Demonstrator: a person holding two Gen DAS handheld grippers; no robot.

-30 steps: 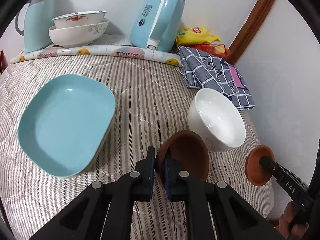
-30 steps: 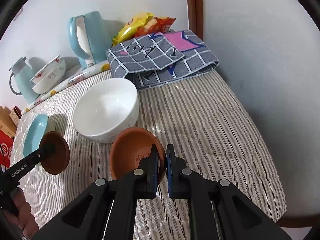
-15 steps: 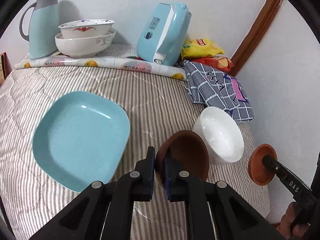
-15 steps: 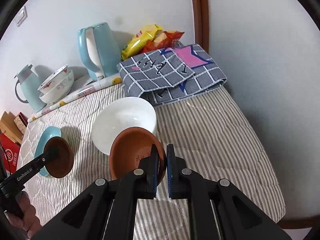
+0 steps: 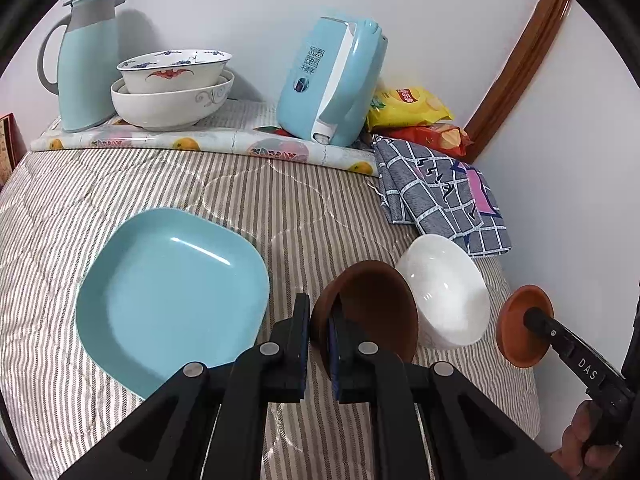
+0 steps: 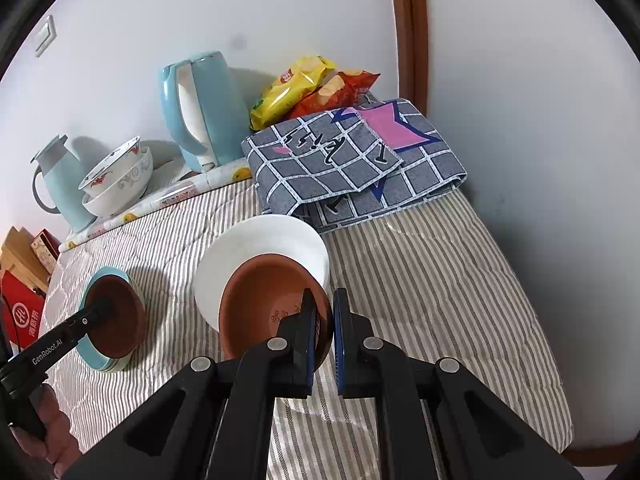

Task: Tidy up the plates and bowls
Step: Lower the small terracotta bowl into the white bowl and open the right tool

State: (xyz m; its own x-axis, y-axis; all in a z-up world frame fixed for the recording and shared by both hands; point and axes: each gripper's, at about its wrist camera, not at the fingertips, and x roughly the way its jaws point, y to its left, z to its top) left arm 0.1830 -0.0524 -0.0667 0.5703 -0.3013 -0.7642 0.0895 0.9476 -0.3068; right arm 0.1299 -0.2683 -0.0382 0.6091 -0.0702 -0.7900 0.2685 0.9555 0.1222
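My left gripper (image 5: 319, 320) is shut on the rim of a dark brown bowl (image 5: 372, 308), held above the striped quilt between the light blue square plate (image 5: 172, 300) and the white bowl (image 5: 444, 296). My right gripper (image 6: 324, 316) is shut on the rim of a terracotta bowl (image 6: 268, 304), held in front of the white bowl (image 6: 264, 248). In the left wrist view the terracotta bowl (image 5: 516, 328) hangs to the right of the white bowl. In the right wrist view the dark brown bowl (image 6: 116, 320) hangs over the blue plate (image 6: 90, 350).
Two stacked patterned bowls (image 5: 172, 88), a blue jug (image 5: 84, 60) and a blue kettle (image 5: 332, 84) stand at the back on a fruit-print mat. Snack bags (image 5: 408, 108) and a folded checked cloth (image 5: 440, 192) lie at the back right by the wall.
Both grippers have lifted and drawn back with their bowls. The terracotta bowl now overlaps the white bowl in the right wrist view, and the dark brown bowl hangs over the blue plate.
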